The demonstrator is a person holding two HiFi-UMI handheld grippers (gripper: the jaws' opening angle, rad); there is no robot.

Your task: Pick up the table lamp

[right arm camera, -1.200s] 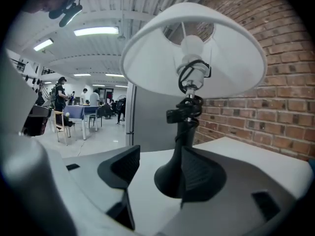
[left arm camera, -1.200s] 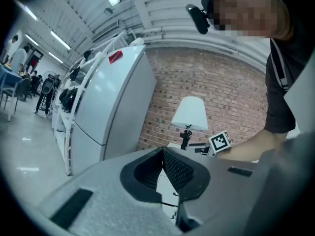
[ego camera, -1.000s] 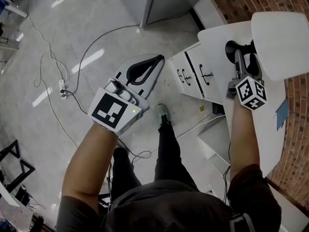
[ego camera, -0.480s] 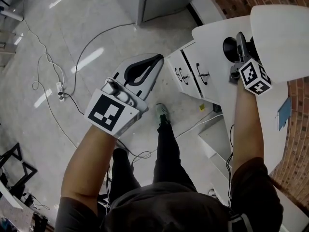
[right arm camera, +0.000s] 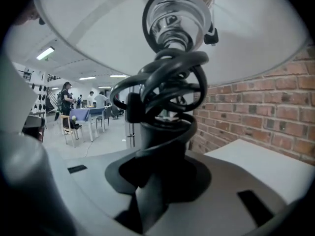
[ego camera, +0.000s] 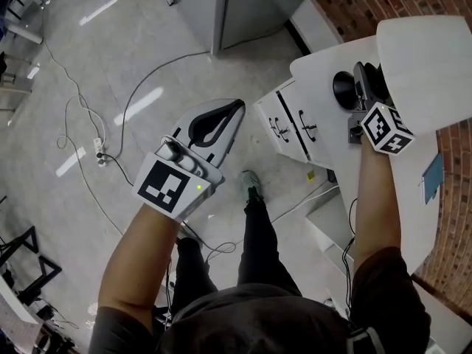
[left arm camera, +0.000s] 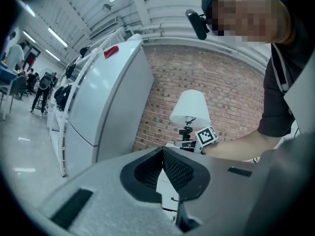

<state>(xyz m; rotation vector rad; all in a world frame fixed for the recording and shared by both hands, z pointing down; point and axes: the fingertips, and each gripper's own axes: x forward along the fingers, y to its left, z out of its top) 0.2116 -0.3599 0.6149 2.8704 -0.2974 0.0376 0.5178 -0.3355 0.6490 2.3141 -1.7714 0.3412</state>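
Two grippers are in view, and only the right gripper (ego camera: 363, 80) is at work: its jaws have just been closing and now sit narrow around the black stem of the table lamp (ego camera: 424, 65), which fills the gap between them in the right gripper view. The lamp stands on the white counter (ego camera: 317, 56), its dark base close to the counter's rounded front edge, with the drawer fronts (ego camera: 295, 127) dropping away just below. Its broad white shade spreads over the gripper's tips like a roof, so room above is tight, and the brick wall (ego camera: 354, 2) runs along the far side of the counter. A small blue item (ego camera: 433, 175) lies near the counter's other edge, well apart from the lamp.

The left gripper (ego camera: 237, 108) hangs out over the bare floor (ego camera: 81, 57), its jaws closed tip to tip with nothing between them. Beneath it the floor is wide and free except for a loose cable (ego camera: 133, 87) looping toward a power strip (ego camera: 98, 142). A tall grey cabinet (ego camera: 236, 6) stands at the top, beside the counter's end
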